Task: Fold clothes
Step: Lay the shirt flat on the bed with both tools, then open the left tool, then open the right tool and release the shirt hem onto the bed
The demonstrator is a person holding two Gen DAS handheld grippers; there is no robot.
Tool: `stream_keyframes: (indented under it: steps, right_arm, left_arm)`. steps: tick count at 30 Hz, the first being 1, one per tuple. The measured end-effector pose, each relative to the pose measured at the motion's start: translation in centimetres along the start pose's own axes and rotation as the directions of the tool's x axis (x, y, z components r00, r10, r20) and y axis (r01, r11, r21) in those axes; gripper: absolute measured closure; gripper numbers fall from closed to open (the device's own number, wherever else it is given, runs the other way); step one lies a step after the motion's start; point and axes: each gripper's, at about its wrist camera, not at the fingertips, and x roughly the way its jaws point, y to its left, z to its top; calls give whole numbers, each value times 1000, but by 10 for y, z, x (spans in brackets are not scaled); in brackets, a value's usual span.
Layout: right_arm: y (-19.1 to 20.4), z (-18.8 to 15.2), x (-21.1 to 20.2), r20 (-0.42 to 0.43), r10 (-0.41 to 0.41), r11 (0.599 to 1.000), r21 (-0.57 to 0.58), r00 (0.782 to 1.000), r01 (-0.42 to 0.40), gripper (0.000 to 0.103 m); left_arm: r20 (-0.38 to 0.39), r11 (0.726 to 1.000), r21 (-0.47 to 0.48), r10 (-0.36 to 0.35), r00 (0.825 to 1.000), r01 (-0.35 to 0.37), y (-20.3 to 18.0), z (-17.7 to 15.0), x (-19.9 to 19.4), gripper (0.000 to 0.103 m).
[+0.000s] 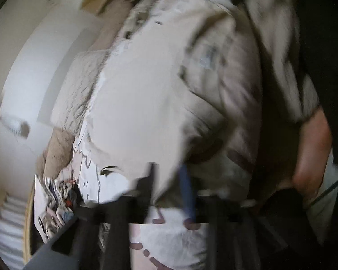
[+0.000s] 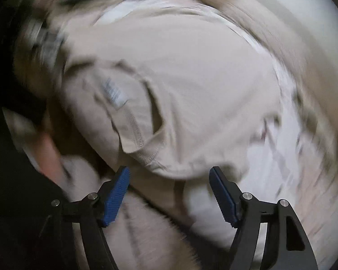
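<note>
While the right gripper (image 2: 169, 193) gaped wide, the beige shirt (image 2: 180, 78) lay soft and light, best pinched at its hem; left gripper (image 1: 169, 180) too blurred to tell.

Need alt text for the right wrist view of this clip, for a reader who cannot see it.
Motion-blurred fisheye view: the right gripper, its blue-padded jaws wide open and empty, points at a beige T-shirt lying collar towards the camera on white bedding. A label shows inside the neck.
</note>
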Motion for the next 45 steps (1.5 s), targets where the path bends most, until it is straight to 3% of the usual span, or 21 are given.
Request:
stream_keyframes:
  steps: [2, 3, 5, 7, 10, 13, 15, 18, 19, 22, 25, 29, 32, 34, 35, 36, 37, 39, 40, 42, 45]
  right_arm:
    - [-38, -3, -6, 51, 84, 958, 270, 995, -94, 30]
    - [-57, -9, -6, 91, 127, 902, 403, 988, -154, 37]
    - [-89, -25, -1, 179, 200, 739, 618, 963, -268, 49]
    - [-110, -37, 10, 255, 248, 563, 747, 934, -354, 55]
    - [-121, -45, 31, 342, 299, 340, 834, 891, -434, 58]
    - [-126, -50, 55, 419, 338, 130, 866, 843, -482, 60]
    - [-129, -53, 71, 466, 339, -6, 870, 817, -494, 77]
    - [-131, -55, 76, 450, 264, -58, 890, 853, -452, 91]
    - [-128, -52, 74, 414, 249, -8, 905, 876, -426, 93]
    - [-117, -43, 65, 285, 192, 191, 928, 939, -321, 98]
    - [-107, -33, 57, 162, 108, 375, 907, 981, -191, 100]
    - [-93, -20, 45, 19, -38, 581, 814, 999, 7, 100]
    - [-82, -10, 37, -65, -167, 695, 700, 984, 164, 100]
    - [-76, -5, 29, -97, -224, 707, 668, 970, 230, 89]
    - [-76, -5, 24, -117, -252, 704, 660, 961, 264, 64]
    - [-76, -5, 19, -136, -279, 699, 650, 951, 298, 28]
    - [-76, -5, 13, -155, -307, 693, 640, 939, 332, 23]
    - [-76, -4, 2, -191, -361, 679, 617, 913, 397, 23]
    - [-76, -6, -3, -190, -366, 680, 614, 911, 401, 23]
    - [-75, -6, -15, -166, -361, 686, 619, 918, 382, 23]
    - [-52, 18, -19, -61, -277, 772, 581, 959, 260, 23]
  left_arm:
    - [10, 997, -71, 22, 1000, -21, 16, 5, -6, 53]
    - [15, 994, -107, 33, 999, -32, 24, 8, -9, 53]
    - [12, 985, -167, 53, 999, -50, 33, 11, -11, 53]
    - [-6, 969, -239, 59, 998, -58, 41, 14, -7, 53]
    - [-37, 950, -306, 49, 998, -58, 45, 14, 6, 53]
    - [-82, 956, -287, 44, 996, -65, 35, 9, 19, 53]
    - [-119, 967, -249, 28, 993, -57, 25, 6, 29, 53]
    - [-183, 981, -191, -14, 983, -21, 8, -3, 49, 53]
    - [-190, 985, -174, -16, 982, -17, 4, -6, 51, 53]
    - [-178, 990, -138, -1, 984, -24, -5, -13, 52, 53]
    - [-182, 988, -154, -15, 983, -13, -3, -14, 52, 53]
    - [-179, 989, -147, -24, 984, -2, -1, -14, 49, 56]
    - [-172, 989, -146, -31, 985, 5, 5, -18, 39, 54]
    - [-164, 990, -138, -27, 986, 4, 8, -24, 30, 45]
    - [-163, 992, -128, -24, 986, 3, 8, -29, 27, 41]
    - [-165, 993, -121, -26, 986, 6, 9, -33, 25, 40]
    - [-173, 993, -119, -33, 984, 13, 9, -37, 26, 40]
    - [-185, 988, -152, -54, 981, 25, 15, -42, 29, 40]
    - [-190, 985, -173, -64, 980, 31, 18, -44, 31, 40]
    - [-183, 973, -228, -90, 979, 47, 27, -46, 34, 40]
    - [-169, 966, -249, -117, 979, 72, 32, -49, 37, 40]
